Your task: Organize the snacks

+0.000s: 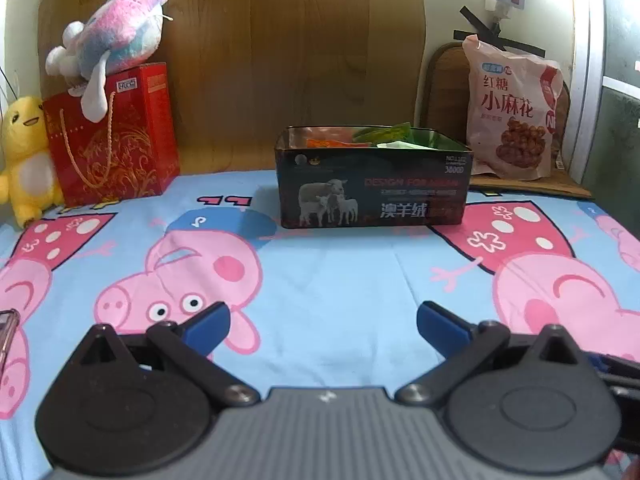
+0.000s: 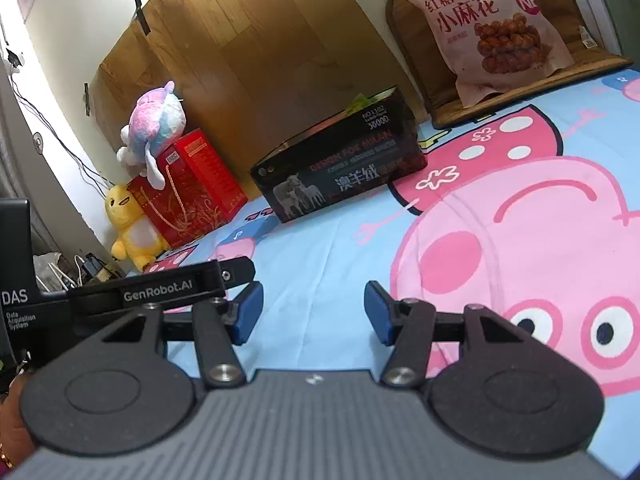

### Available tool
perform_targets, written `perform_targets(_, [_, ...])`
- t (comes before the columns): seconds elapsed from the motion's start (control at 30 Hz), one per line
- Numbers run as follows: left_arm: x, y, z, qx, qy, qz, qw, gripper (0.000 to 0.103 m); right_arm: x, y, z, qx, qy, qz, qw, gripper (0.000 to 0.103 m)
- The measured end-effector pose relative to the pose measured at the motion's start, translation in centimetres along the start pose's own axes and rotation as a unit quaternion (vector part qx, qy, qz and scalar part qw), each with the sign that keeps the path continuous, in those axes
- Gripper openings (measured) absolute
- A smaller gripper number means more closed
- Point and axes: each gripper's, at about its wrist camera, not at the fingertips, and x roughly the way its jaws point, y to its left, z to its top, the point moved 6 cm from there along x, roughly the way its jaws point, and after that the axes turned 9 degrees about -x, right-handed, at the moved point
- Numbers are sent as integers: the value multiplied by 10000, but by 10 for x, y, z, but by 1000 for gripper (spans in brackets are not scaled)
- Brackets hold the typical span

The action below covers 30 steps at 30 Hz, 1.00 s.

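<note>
Black tin point(image 1: 372, 184) sitting on cartoon-pig sheet point(image 1: 340, 300), snack packets point(image 1: 360, 136) poking above rim. Pink snack bag point(image 1: 512, 112) leaning behind it on brown mat point(image 1: 560, 186). Your left gripper point(image 1: 323, 326) hovering spread wide, gripping nothing — right gripper point(image 2: 314, 314) likewise spread, empty, tin well ahead.
</note>
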Motion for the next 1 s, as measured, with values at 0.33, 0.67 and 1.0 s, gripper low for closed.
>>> perform_targets(0.33, [4,7,-1,30,-71,229,9997,103,1,-1,-1,40,20,-46,10000,59])
perform_targets(0.67, [6,13,0,112,-164,465,9987,103,4,-2,-3,73,68,-61,9999,60])
perform_targets(1.0, [10,10,-3,316,-135,586,9977,103,4,-3,-3,67,38,-117,9999,63])
